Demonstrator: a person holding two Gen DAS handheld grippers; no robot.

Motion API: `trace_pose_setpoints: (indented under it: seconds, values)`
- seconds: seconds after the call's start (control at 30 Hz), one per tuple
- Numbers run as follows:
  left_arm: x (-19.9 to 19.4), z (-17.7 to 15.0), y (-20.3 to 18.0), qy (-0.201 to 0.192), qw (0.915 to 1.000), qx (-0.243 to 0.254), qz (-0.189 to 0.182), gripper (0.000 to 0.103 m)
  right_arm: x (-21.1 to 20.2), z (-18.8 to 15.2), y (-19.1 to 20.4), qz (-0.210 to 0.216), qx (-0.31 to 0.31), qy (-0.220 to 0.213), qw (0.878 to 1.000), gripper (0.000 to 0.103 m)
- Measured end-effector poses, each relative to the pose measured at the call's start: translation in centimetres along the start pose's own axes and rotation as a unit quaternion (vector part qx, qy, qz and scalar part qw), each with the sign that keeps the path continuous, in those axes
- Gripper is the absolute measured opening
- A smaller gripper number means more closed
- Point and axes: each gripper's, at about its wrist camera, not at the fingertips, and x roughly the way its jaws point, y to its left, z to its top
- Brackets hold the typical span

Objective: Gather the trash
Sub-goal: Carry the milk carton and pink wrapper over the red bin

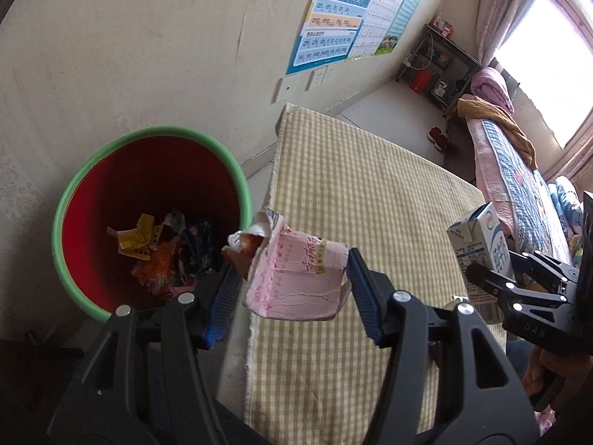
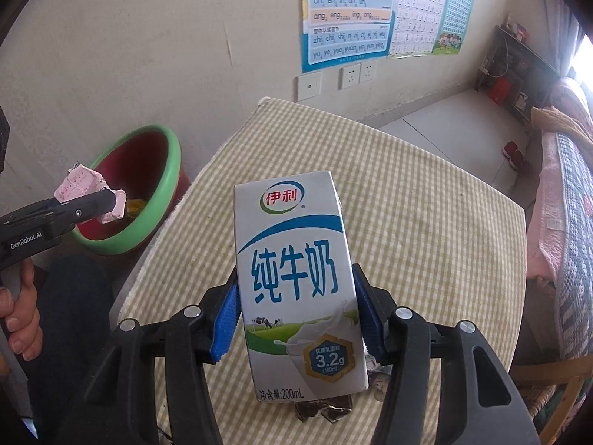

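Observation:
My left gripper (image 1: 292, 289) is shut on a crumpled pink wrapper (image 1: 296, 278), held over the table's left edge beside the bin. The red bin with a green rim (image 1: 148, 218) stands on the floor left of the table and holds several scraps of trash. My right gripper (image 2: 296, 315) is shut on a white and blue milk carton (image 2: 296, 282), upright above the checked tablecloth (image 2: 426, 222). The carton (image 1: 478, 256) and right gripper also show at the right of the left wrist view. In the right wrist view the left gripper (image 2: 89, 207) holds the wrapper (image 2: 79, 183) in front of the bin (image 2: 148, 193).
A dark crumpled wrapper (image 2: 322, 408) lies on the tablecloth under the carton. A wall with posters (image 2: 348, 11) and sockets is behind the table. A bed with a pink quilt (image 1: 519, 170) lies to the right. A person's hand (image 2: 18, 307) grips the left handle.

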Motion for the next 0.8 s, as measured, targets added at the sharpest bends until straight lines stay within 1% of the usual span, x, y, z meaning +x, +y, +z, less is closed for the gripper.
trace_pose_setpoints:
  seconds: [0.3,0.4,0.6,0.8]
  values:
    - [-1.5,1.1,5.7,-0.024,0.9980,-0.043,0.038,0.055,2.3,4.6,7.7,0.037,-0.068,0.000,0.997,0.054]
    - [-1.5,1.4,7.6,-0.022,0.9975,-0.053,0.040,0.056,3.2,5.8,10.4,0.050,-0.084,-0.003,0.995,0.054]
    - [-1.7,1.6,11.7,-0.015,0.9975,-0.059,0.037,0.056,4.9,7.6,14.9,0.071,-0.105,-0.006,0.992,0.054]
    - [-2.2,2.3,15.2,-0.019,0.9972,-0.066,0.030,0.056,6.5,9.2,18.1,0.087,-0.123,-0.006,0.989,0.054]
